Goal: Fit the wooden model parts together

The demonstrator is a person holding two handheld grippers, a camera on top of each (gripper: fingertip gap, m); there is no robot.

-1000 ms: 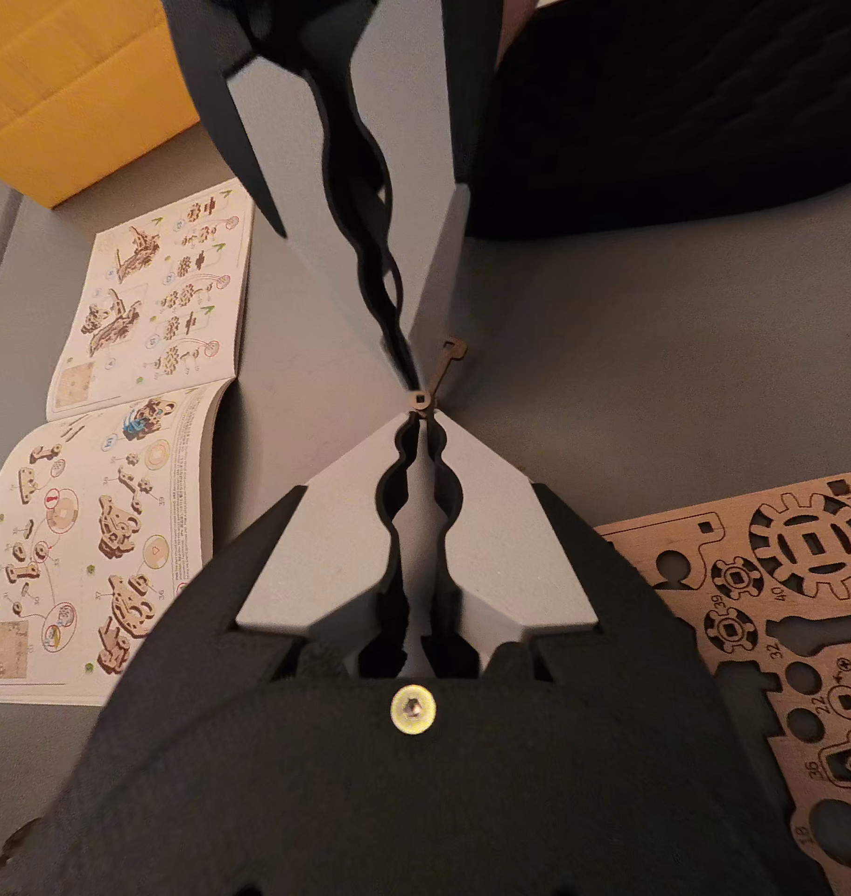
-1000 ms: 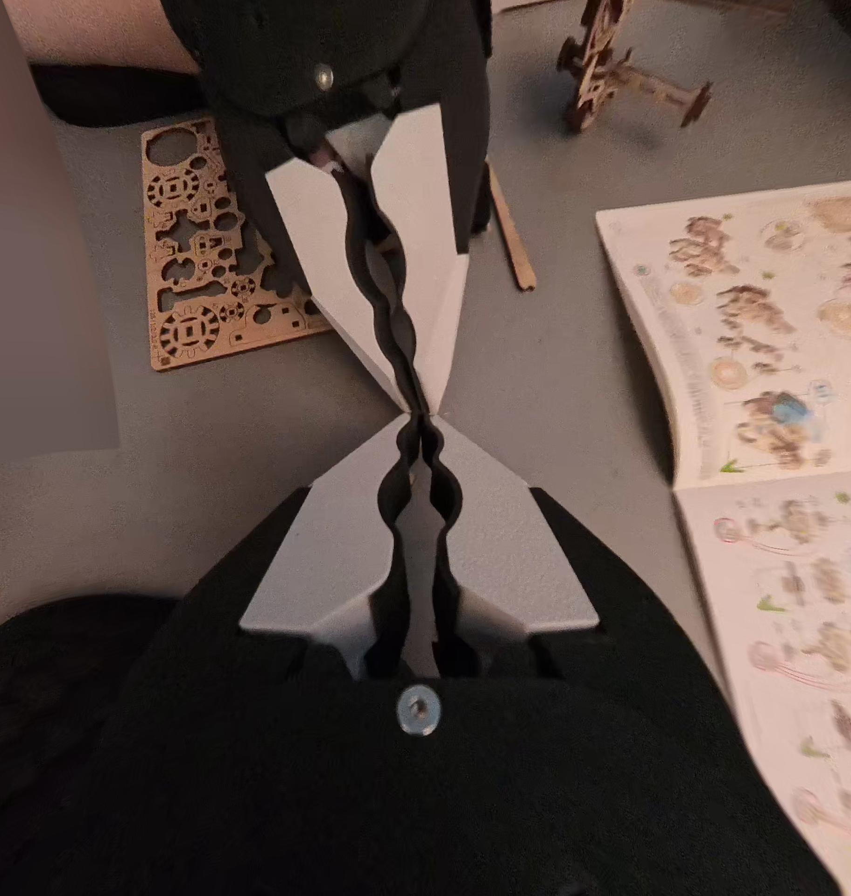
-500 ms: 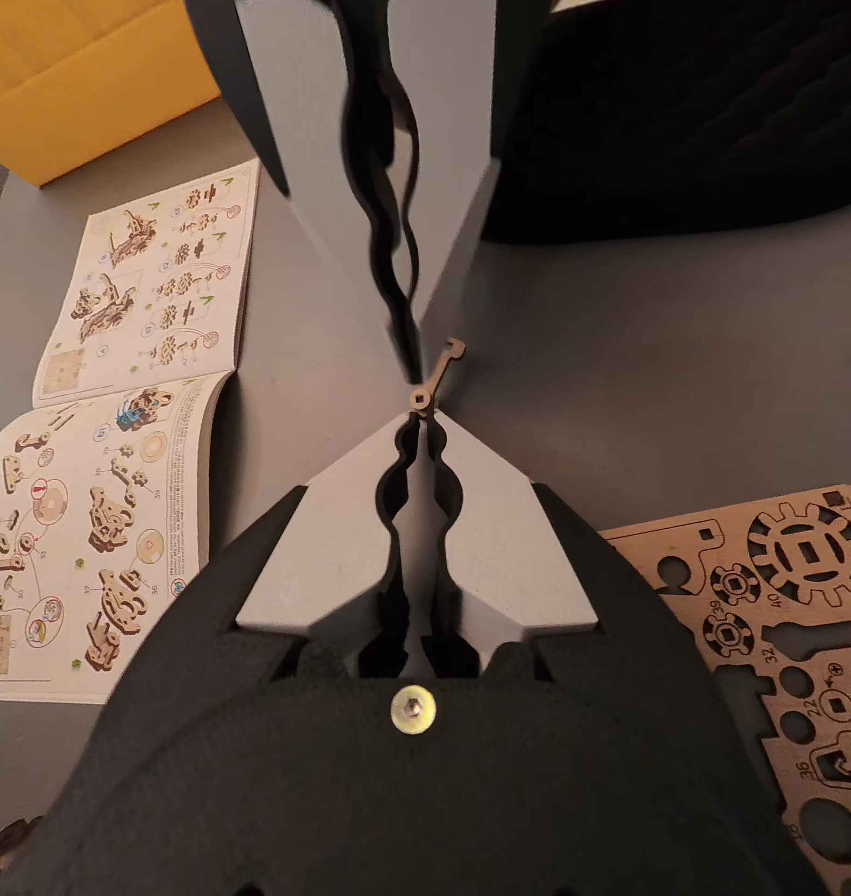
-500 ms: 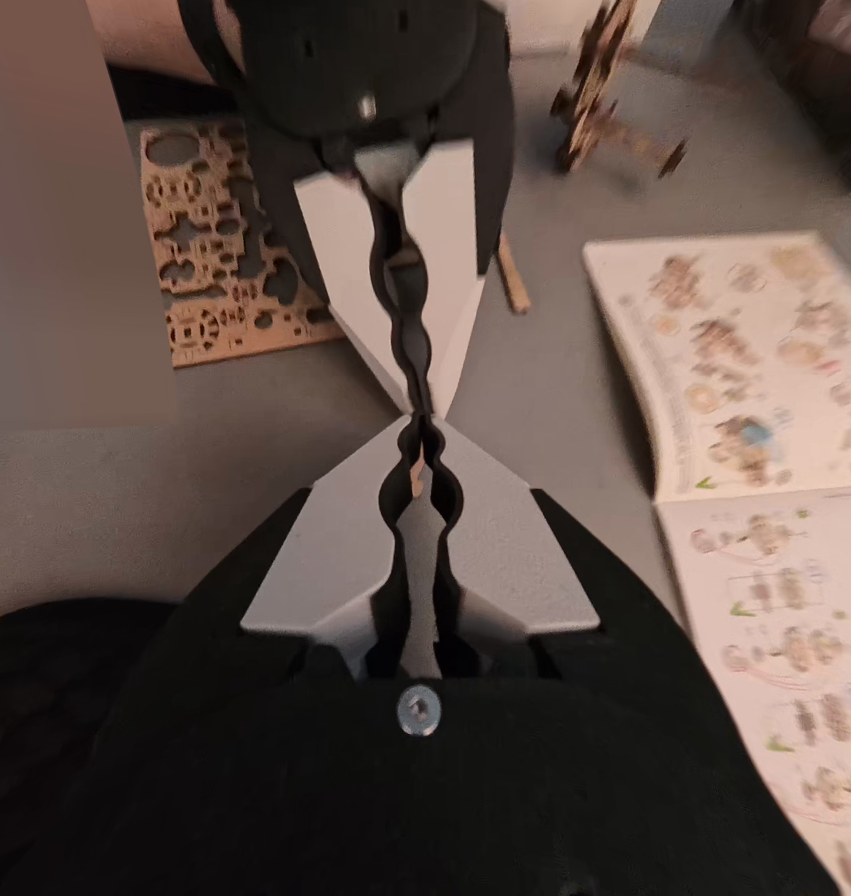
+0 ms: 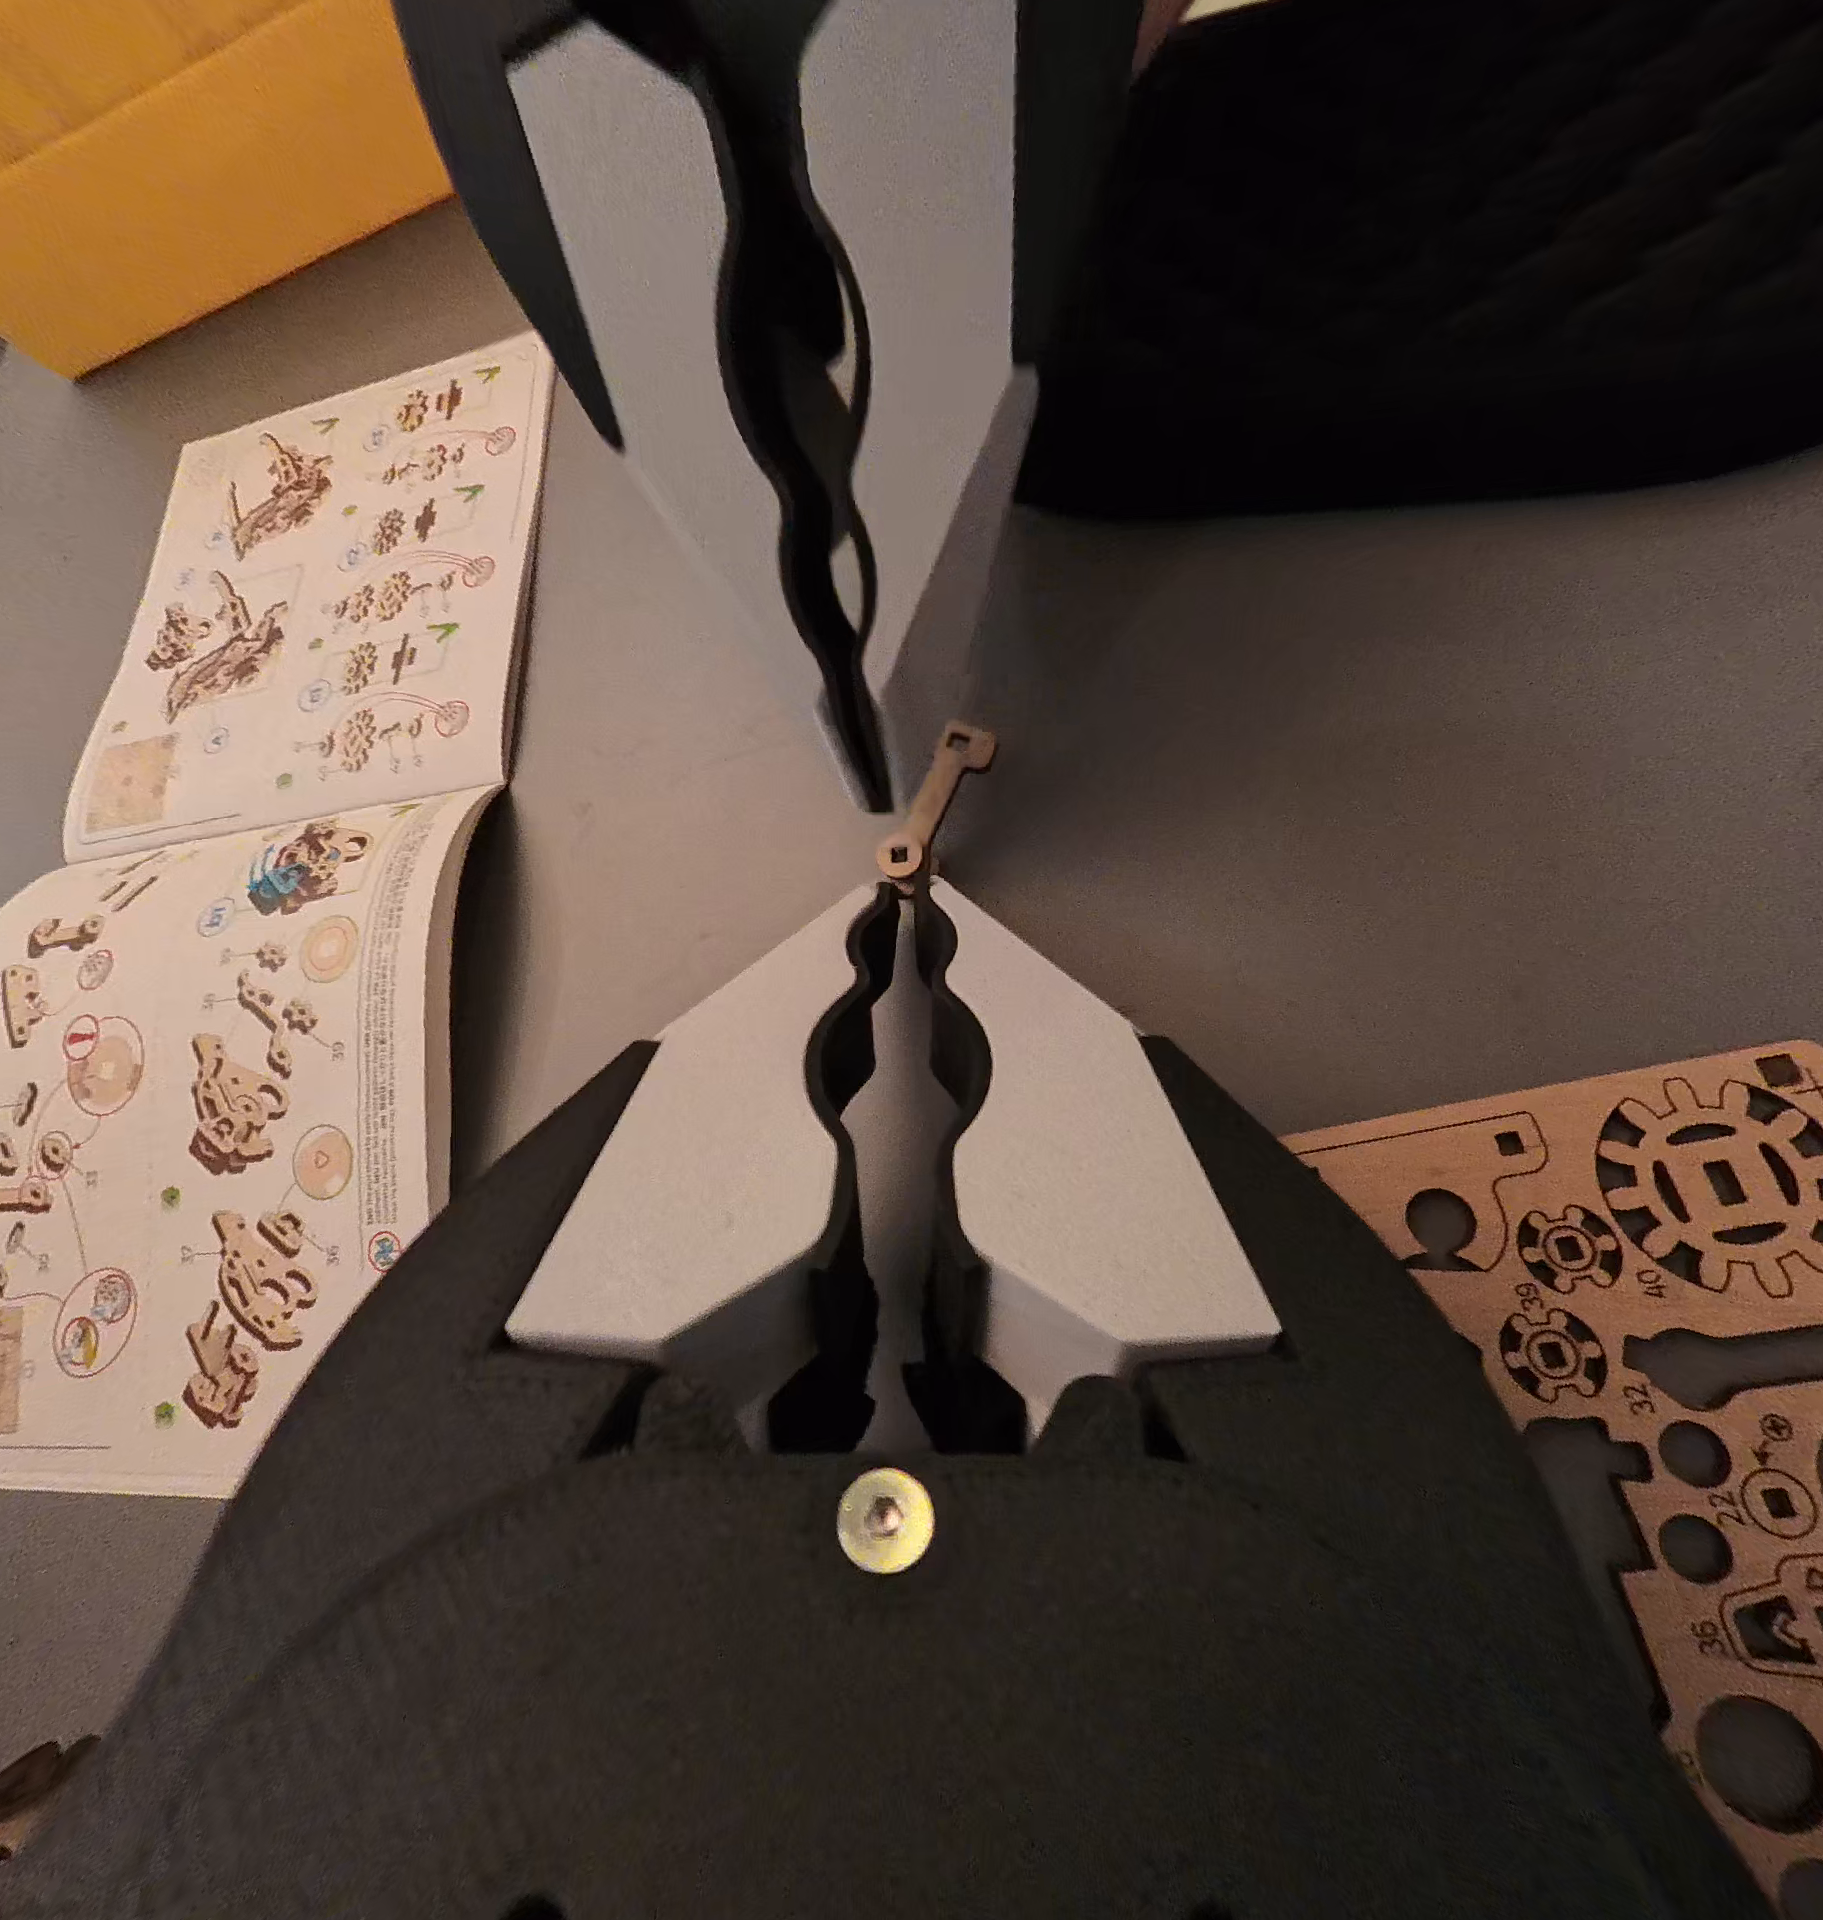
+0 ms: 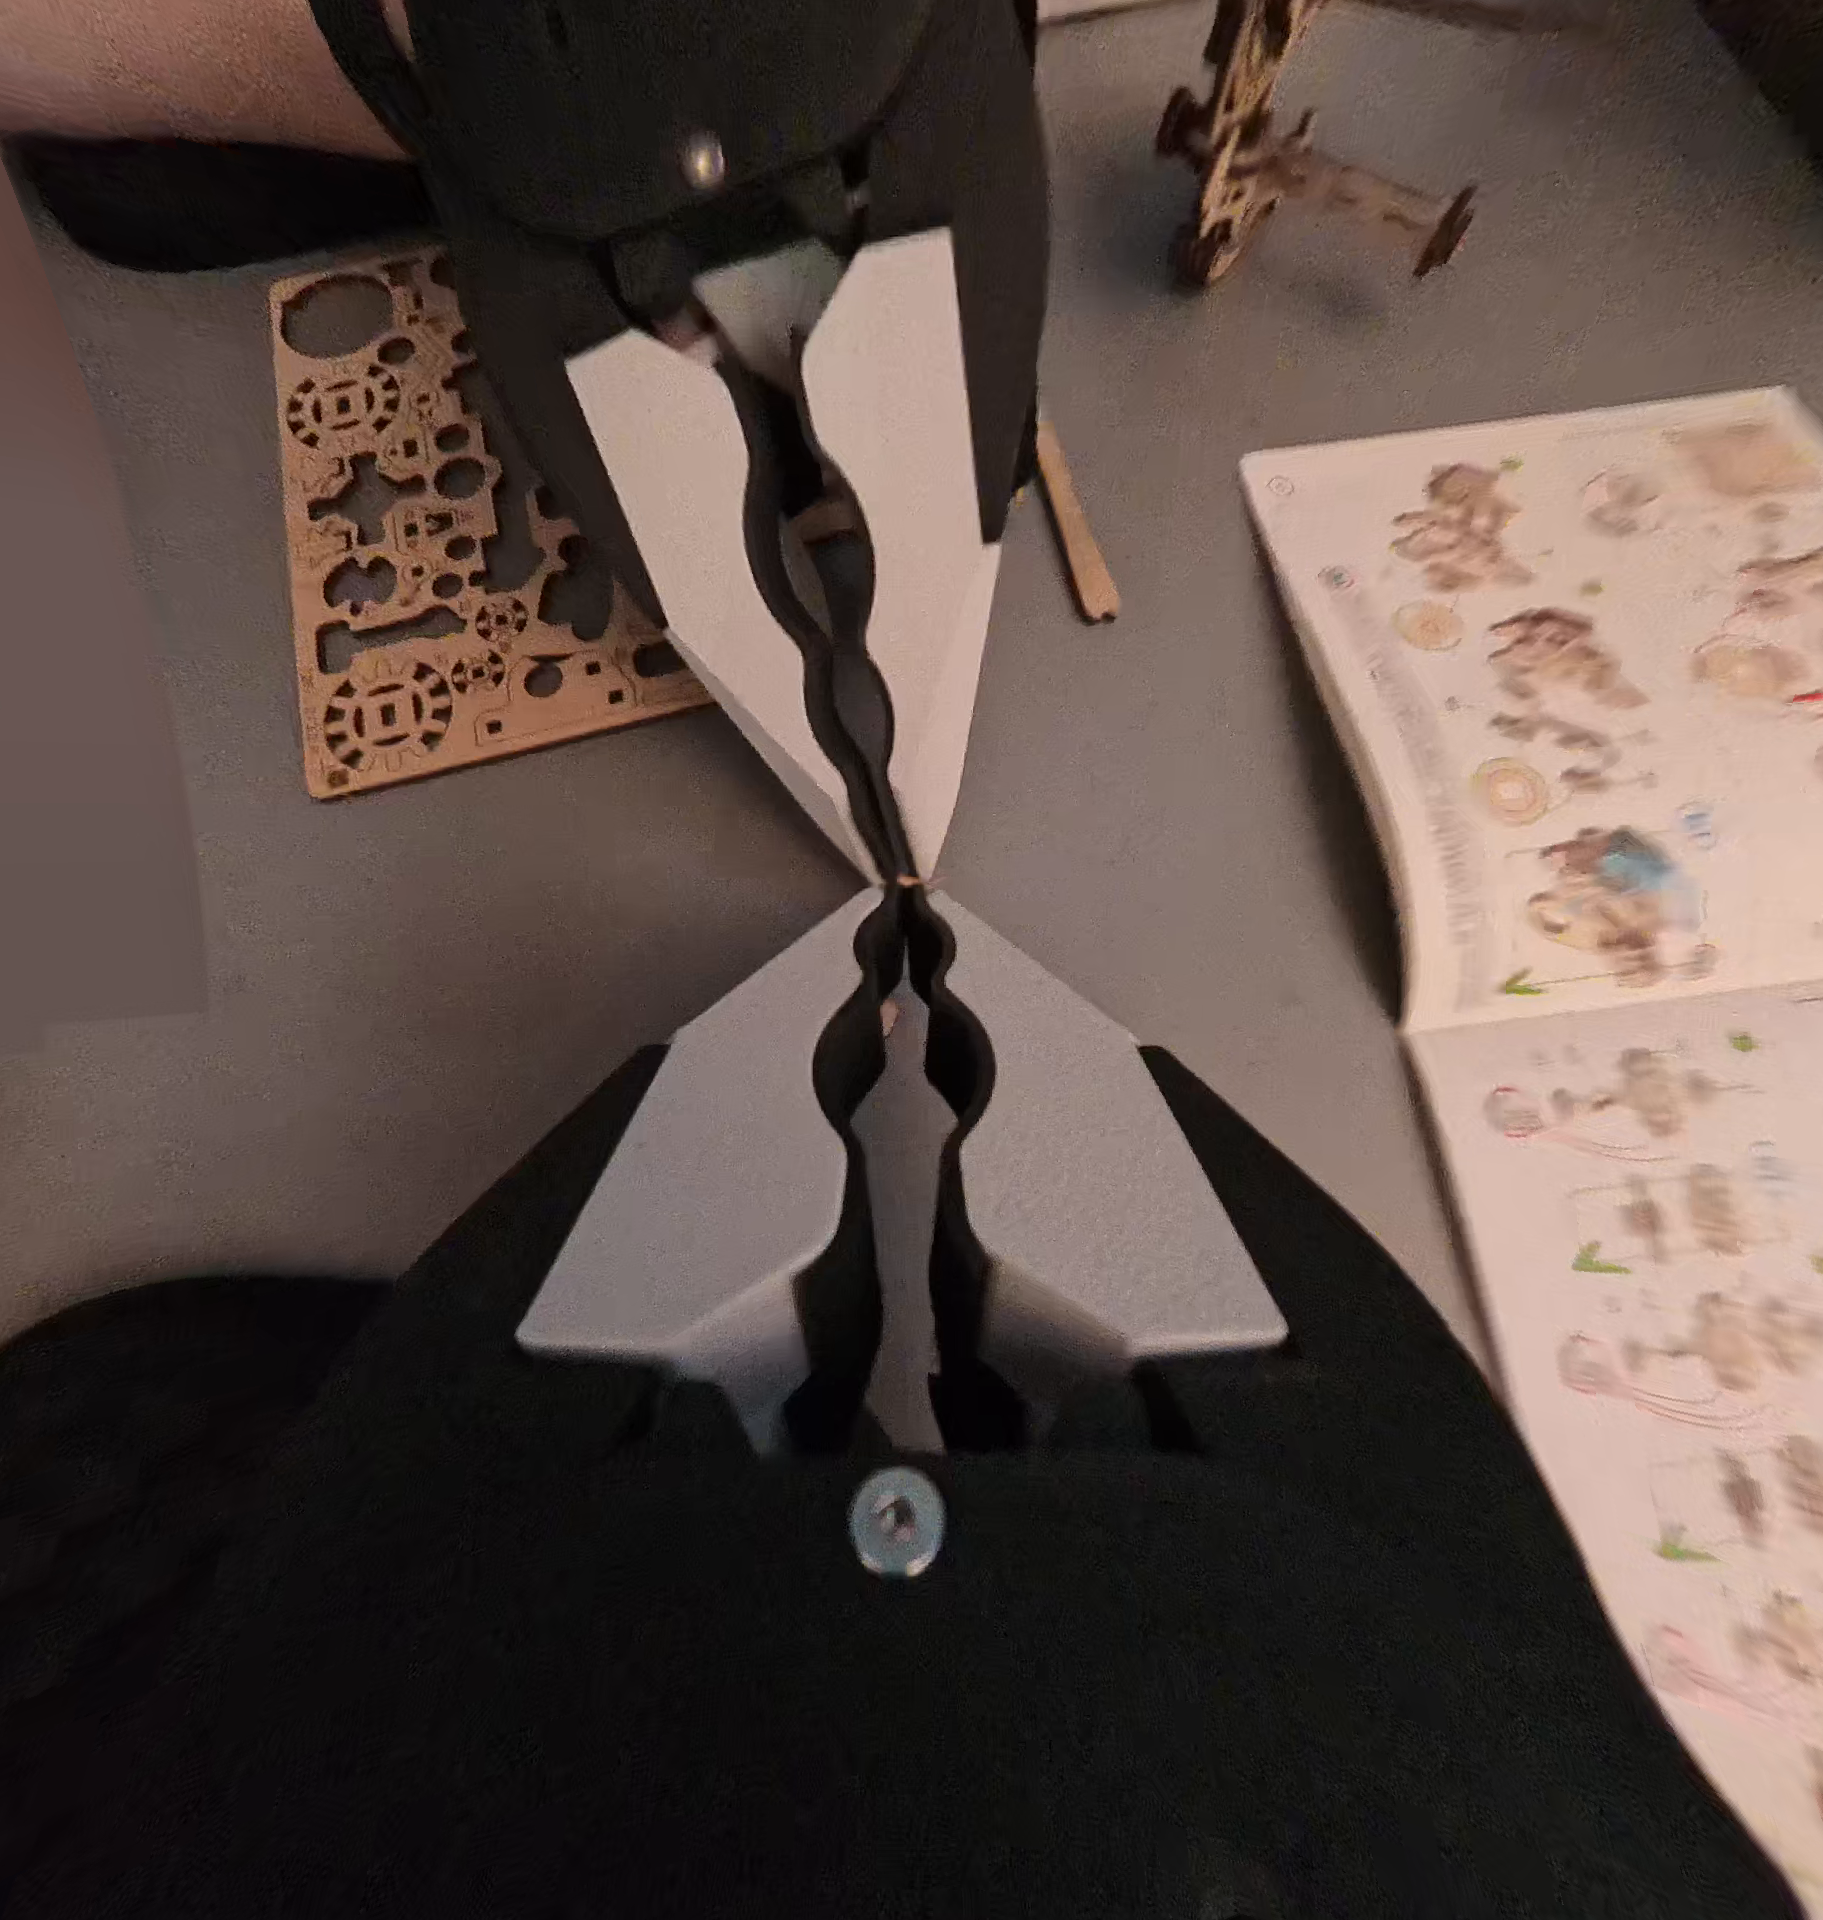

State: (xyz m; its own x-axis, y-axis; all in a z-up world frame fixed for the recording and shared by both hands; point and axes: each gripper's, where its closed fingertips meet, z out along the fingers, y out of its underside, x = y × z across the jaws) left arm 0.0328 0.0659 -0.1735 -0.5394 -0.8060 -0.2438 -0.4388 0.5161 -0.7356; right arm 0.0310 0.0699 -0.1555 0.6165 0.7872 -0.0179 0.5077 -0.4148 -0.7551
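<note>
light: dim, warm, soft shadows | left wrist view: sharp, wide-angle stretch at edges | right wrist view: booklet [image 6: 1613, 935] at right motion-blurred | mosaic patch at left edge

Open instruction booklet [image 5: 252, 904] beside what looks like a yellow box [image 5: 159, 166].

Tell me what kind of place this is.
Probably a hobby or model-building desk: a grey tabletop carries an open illustrated instruction booklet, a laser-cut wooden parts sheet and a partly built wooden model.
</note>
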